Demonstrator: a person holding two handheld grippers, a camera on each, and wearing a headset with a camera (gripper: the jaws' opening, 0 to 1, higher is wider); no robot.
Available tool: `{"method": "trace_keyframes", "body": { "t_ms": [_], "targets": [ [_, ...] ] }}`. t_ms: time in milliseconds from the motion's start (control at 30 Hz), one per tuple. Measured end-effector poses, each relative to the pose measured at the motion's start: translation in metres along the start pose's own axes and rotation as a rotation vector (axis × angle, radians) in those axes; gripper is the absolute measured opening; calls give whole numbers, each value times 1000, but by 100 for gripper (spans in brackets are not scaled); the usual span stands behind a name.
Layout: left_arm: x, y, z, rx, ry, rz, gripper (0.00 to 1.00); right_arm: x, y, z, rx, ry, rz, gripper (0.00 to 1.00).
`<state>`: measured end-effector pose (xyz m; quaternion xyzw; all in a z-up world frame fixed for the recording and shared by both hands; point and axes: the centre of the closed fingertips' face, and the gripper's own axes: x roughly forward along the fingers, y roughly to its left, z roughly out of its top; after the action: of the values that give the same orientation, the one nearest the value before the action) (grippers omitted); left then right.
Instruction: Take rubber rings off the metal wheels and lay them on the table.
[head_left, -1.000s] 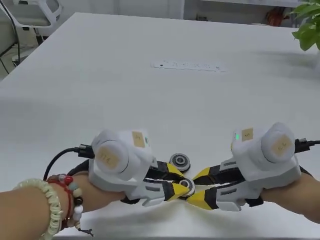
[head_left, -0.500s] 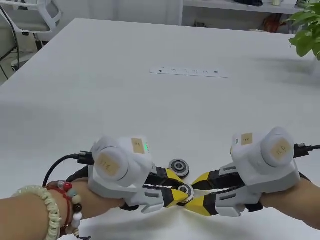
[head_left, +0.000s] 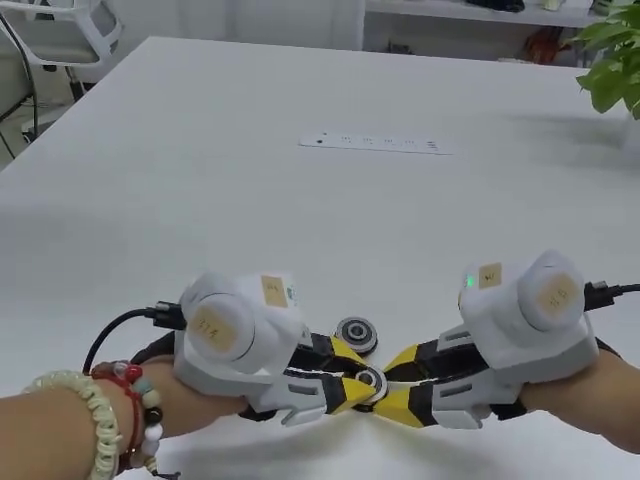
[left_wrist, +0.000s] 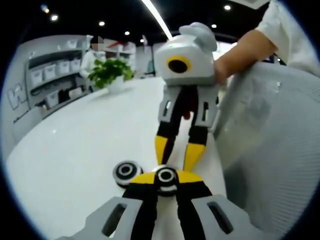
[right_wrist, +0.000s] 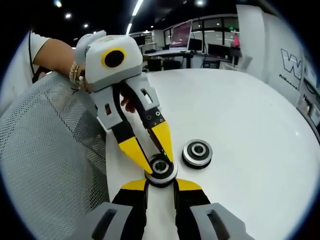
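The held wheel (head_left: 370, 380), metal with a black rim, sits just above the near edge of the bench (head_left: 200, 180), where the two grippers meet tip to tip. The left gripper (head_left: 352, 383) comes in from the left with its jaws drawn narrow. In the left gripper view the wheel sits squarely between its yellow tips, clamped. The right gripper (head_left: 392, 386) reaches in from the other side, jaws also narrow, with its yellow tips against the wheel's rim. I cannot tell whether they actually pinch it.

The second wheel (head_left: 357, 333), also black-rimmed, lies flat on the bench just beyond the held one. It is near both sets of tips and touches neither.

The person's hands wrap the white gripper bodies, and beaded bracelets (head_left: 110, 420) show on the left wrist. In the right gripper view the bench edge runs close beside the held wheel, with a grey mesh (right_wrist: 50, 150) surface right behind it, so there is little room on the near side.

Beyond the wheels the white bench top is broad, open space. A white power strip (head_left: 375, 144) lies flat across the middle of the bench, well apart from the wheels. A leafy plant (head_left: 610, 60) stands at the far right, and an office chair (head_left: 70, 30) stands past the far left corner.
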<state>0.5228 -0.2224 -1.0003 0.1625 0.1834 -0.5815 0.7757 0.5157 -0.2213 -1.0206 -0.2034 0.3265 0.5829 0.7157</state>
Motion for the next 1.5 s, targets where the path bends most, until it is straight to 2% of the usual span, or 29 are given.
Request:
{"method": "trace_keyframes", "body": {
  "t_ms": [333,933,1033,1233,1333,1433,1500],
  "targets": [
    [0,0,0,-1,-3,0,13,-2,0,-3,43,4,12,13],
    [0,1,0,-1,-5,0,13,-4,1,-5,54,12,21,7],
    [0,0,0,-1,-5,-1,13,-5,-1,-6,40,12,7,0],
    [0,0,0,1,-6,-1,13,-6,0,-7,66,17,10,0],
    [0,0,0,1,-7,-1,13,-6,-1,-7,82,20,3,13],
    [0,0,0,1,-7,-2,13,-4,-2,-3,59,-4,-8,15],
    [0,0,0,1,-7,-2,13,-1,-2,-1,58,-10,-15,24]
  ]
}}
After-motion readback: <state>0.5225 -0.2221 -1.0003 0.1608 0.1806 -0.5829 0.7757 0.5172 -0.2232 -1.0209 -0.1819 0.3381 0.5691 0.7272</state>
